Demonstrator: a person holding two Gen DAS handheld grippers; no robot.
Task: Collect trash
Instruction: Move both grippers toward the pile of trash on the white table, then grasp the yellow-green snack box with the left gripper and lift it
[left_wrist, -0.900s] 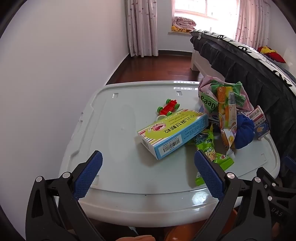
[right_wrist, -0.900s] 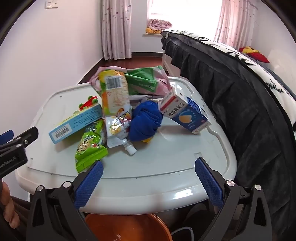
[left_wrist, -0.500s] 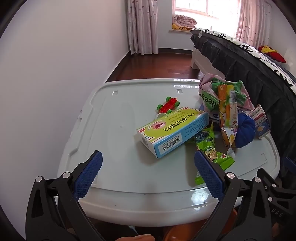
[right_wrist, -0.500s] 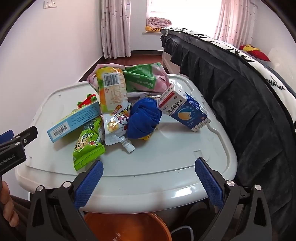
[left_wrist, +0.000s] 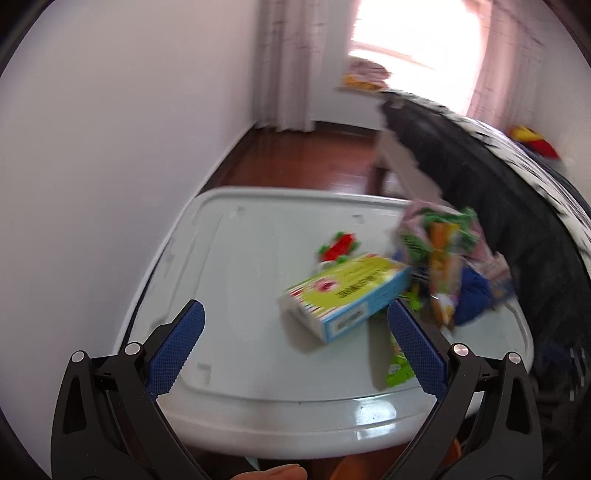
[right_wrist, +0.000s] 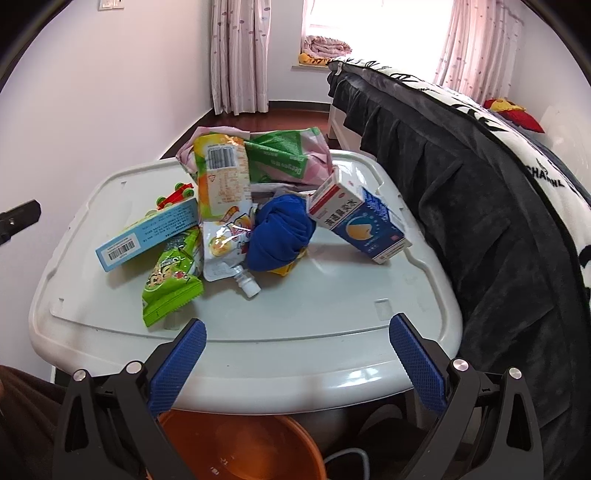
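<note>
Both the left gripper (left_wrist: 295, 334) and right gripper (right_wrist: 295, 341) are spread, empty; the flat green-and-blue cardboard box (left_wrist: 347, 297) is best pinched across its thin faces.

Daylight from the window (right_wrist: 376, 26) at back, blown out white in both views. Left wrist view smeared w/ motion blur: green box (left_wrist: 347, 295) & wrappers soft, text unreadable. Right wrist view sharp. Glare patches on the worktop (right_wrist: 332, 354) front rim. Soft shadows under the clutter. Heavy fisheye bending, dark vignette at corners.
</note>
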